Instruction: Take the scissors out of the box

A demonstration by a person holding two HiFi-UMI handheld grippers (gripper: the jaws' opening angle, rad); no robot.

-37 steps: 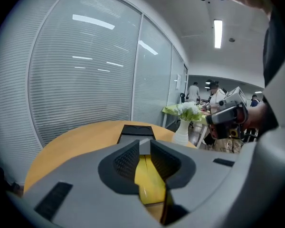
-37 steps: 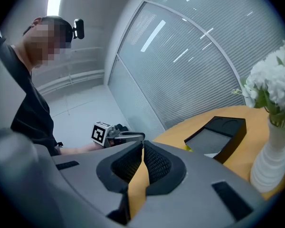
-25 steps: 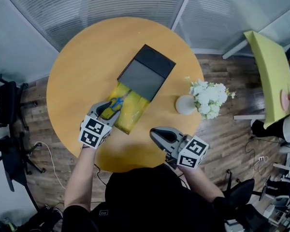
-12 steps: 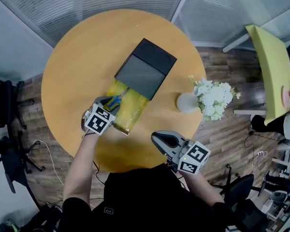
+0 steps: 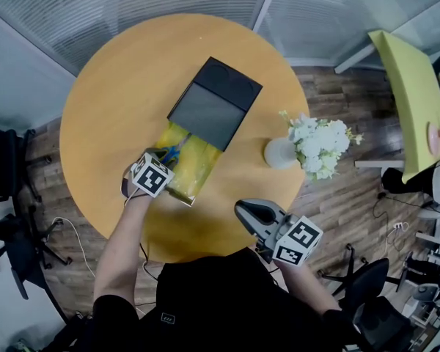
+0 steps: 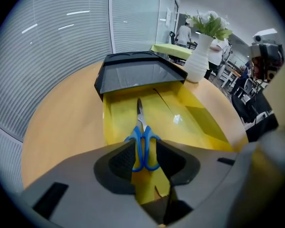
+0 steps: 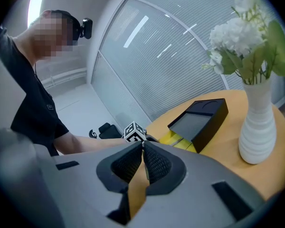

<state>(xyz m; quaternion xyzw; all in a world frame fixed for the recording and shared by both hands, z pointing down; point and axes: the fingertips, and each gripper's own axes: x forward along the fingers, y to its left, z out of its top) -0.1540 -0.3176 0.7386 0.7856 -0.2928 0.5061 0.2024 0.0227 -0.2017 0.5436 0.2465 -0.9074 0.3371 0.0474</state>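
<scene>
A black box sleeve [image 5: 214, 103] lies on the round wooden table [image 5: 110, 94] with its yellow inner tray [image 5: 194, 169] slid out toward me. Blue-handled scissors [image 5: 173, 152] lie in that tray, blades toward the sleeve. My left gripper [image 5: 163, 158] points steeply down into the tray. In the left gripper view its jaws [image 6: 145, 151] are closing, the scissors' handles [image 6: 143, 146] fill the gap and the pads lie against them. My right gripper [image 5: 240, 210] hovers over the table's near edge, shut with nothing in it [image 7: 142, 146].
A white vase of white flowers [image 5: 281, 154] stands on the table right of the box, close to the right gripper's side. Office chairs [image 5: 7, 174] stand on the floor at the left. A yellow-green table [image 5: 407, 94] is at the far right.
The left gripper has sunk into the yellow tray and tipped downward over the scissors' handles, and its jaws have narrowed. The right gripper has hardly shifted.
</scene>
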